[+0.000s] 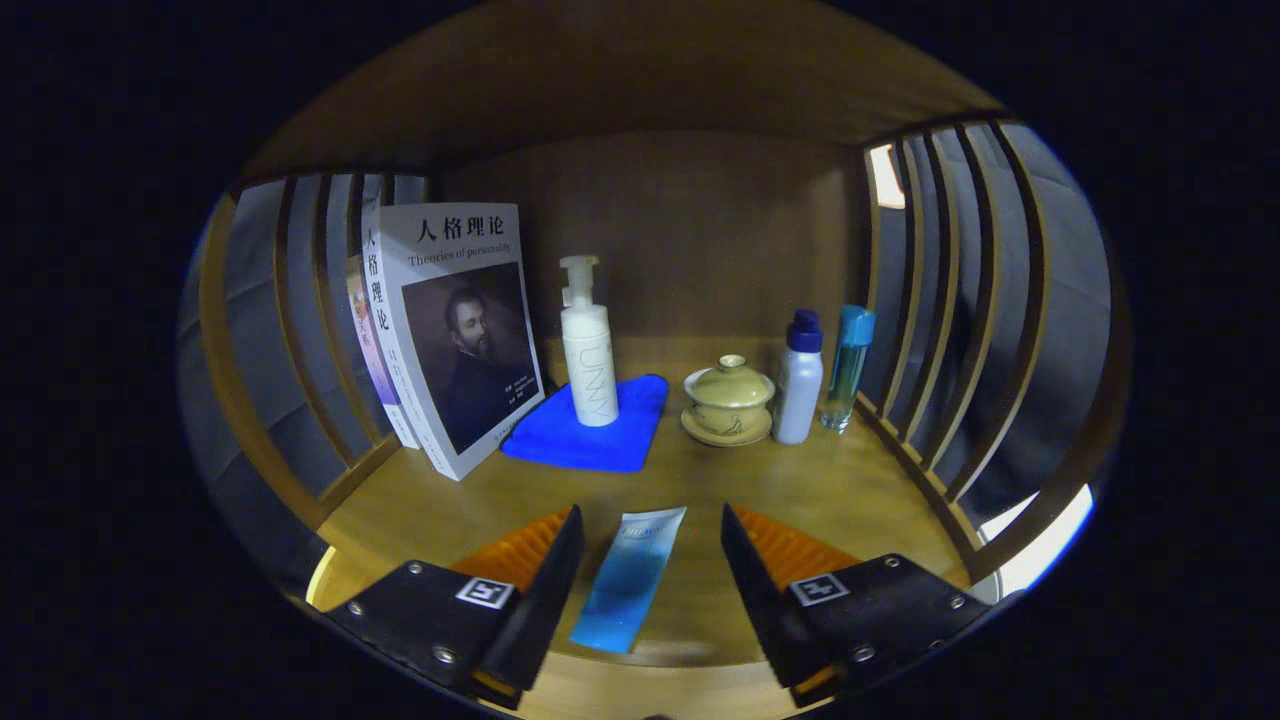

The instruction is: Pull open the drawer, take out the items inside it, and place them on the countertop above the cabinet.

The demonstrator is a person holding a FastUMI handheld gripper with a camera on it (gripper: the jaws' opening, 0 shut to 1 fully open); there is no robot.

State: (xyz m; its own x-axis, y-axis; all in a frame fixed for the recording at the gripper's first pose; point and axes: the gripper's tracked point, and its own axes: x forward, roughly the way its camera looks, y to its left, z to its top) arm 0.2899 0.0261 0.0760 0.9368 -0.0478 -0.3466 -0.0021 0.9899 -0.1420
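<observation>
Between the fingers of the gripper (pixel 650 560), flat on the countertop (pixel 840 490), lies a blue tube (pixel 630 580). Fingers are spread wide, one on each side of it, neither touching. So the tube looks already set down and let go; nothing is held.

Beyond the fingers, further back on the same wooden surface: a white pump bottle (pixel 588 345) standing on a blue cloth (pixel 590 430), books (pixel 450 330) leaning upright to the left of it, a lidded cup on a saucer (pixel 728 400) to the right, then a white bottle with a dark cap (pixel 800 380) and a clear blue bottle (pixel 848 365) just beside it. Slatted sides left and right.

Progress, my read: at least one item is out of the drawer and placed up top. Can't tell whether more items are left inside, or whether the drawer is open. Next likely step is going back down to check it.
</observation>
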